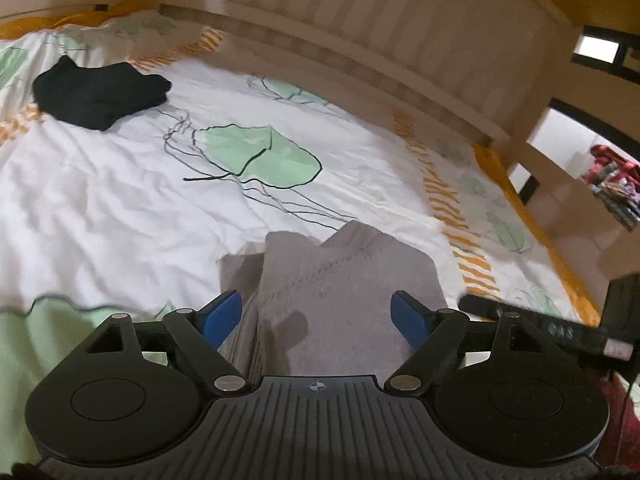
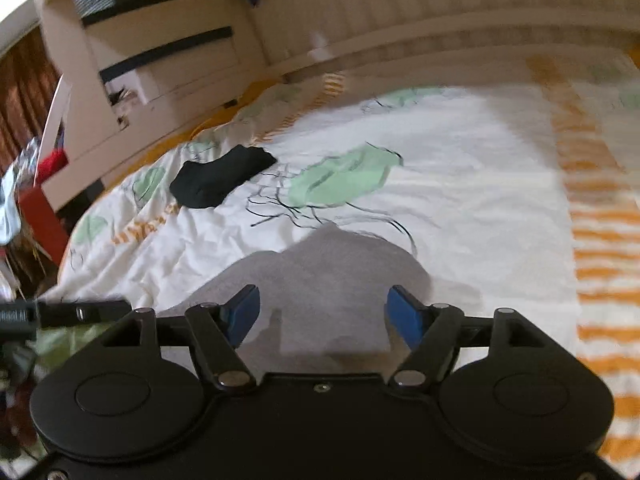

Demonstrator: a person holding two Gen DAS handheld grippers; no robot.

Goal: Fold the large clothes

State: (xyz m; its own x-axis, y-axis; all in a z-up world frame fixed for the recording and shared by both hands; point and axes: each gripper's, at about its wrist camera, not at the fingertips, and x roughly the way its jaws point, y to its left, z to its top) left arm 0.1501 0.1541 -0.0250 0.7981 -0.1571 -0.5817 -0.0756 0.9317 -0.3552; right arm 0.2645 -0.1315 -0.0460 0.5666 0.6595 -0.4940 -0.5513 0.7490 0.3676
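The grey garment (image 1: 336, 280) lies folded on the bed (image 1: 120, 200), directly ahead of and below both hand-held grippers. The left hand-held gripper (image 1: 318, 316) stands wide, holding nothing. The right hand-held gripper (image 2: 322, 314) likewise stands wide, empty. The garment's long axis runs away from them. Neither is clearly nearer.

Home bedroom — a bed (image 1: 120, 208) with a white duvet printed in green leaves and orange stripes, a cream slatted headboard (image 1: 360, 28) behind it, white shelving (image 2: 160, 48) at one side, brown curtains (image 2: 24, 92) — cluttered, lived-in.
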